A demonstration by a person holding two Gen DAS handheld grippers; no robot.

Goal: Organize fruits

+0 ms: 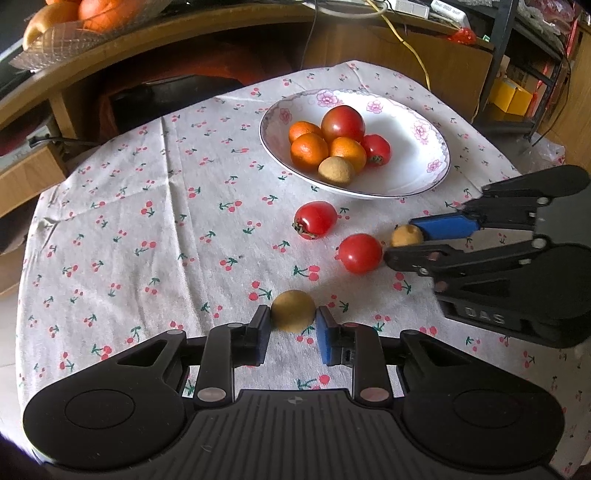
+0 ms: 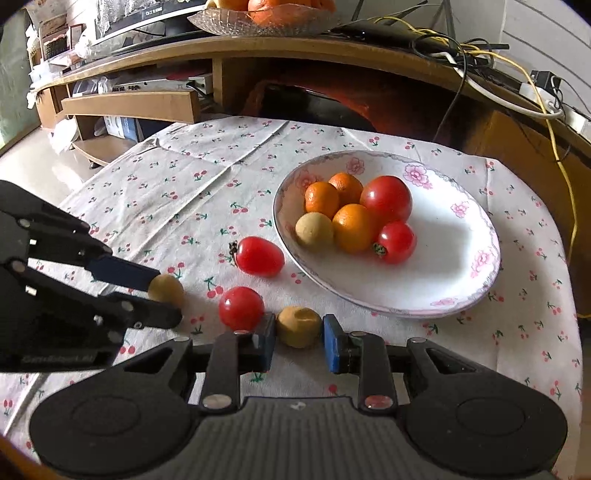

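Both grippers sit low over the cherry-print cloth, each on a tan round fruit. My left gripper (image 1: pixel 293 315) is shut on one tan fruit (image 1: pixel 293 306); the right wrist view shows this gripper (image 2: pixel 168 295) and its fruit (image 2: pixel 166 288) from the side. My right gripper (image 2: pixel 299 330) is shut on a second tan fruit (image 2: pixel 298 325); in the left wrist view that gripper (image 1: pixel 400 240) and fruit (image 1: pixel 406 234) appear at right. Two red tomatoes (image 1: pixel 316 219) (image 1: pixel 360 253) lie between the grippers and the flowered white plate (image 1: pixel 406 184), which holds oranges, tomatoes and a tan fruit.
A curved wooden desk (image 2: pixel 332 48) rises just behind the table, with a glass bowl of oranges (image 2: pixel 266 14) on top and cables (image 2: pixel 554 122) hanging at the right. The round tomato (image 2: pixel 241 308) touches my right gripper's left finger.
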